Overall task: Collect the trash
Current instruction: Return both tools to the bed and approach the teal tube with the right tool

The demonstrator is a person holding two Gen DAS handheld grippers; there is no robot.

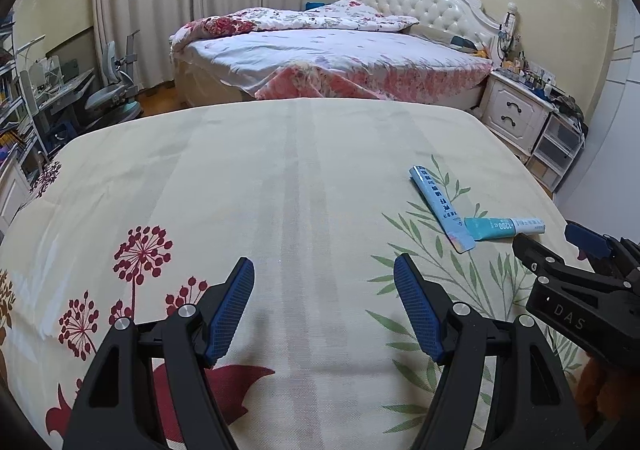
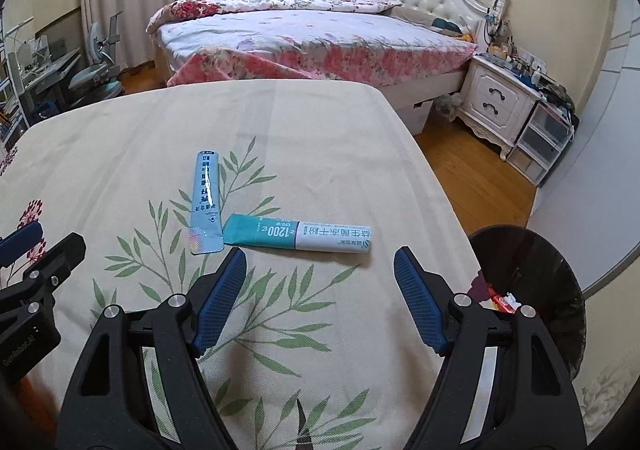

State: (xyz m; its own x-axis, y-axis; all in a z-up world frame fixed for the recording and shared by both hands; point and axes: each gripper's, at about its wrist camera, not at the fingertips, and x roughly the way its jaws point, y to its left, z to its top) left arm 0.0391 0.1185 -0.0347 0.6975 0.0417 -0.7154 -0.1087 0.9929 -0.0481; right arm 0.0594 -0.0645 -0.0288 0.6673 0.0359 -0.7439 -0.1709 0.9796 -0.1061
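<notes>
The right gripper [image 2: 320, 278] hung with its fingers spread wide and empty, low in the right wrist frame. Just above it, at centre, lay the teal-and-white sachet [image 2: 298, 237], its teal end touching the foot of the pale blue sachet [image 2: 206, 204] up and to the left, both flat on the leaf-printed cloth [image 2: 132, 130]. The dark trash bin [image 2: 560, 290] stood at lower right, past the cloth's edge, with some scraps already inside. The left gripper [image 1: 324, 286] was likewise spread and empty over bare cloth. Both sachets remained to be collected, so the task looked partly done at best.
</notes>
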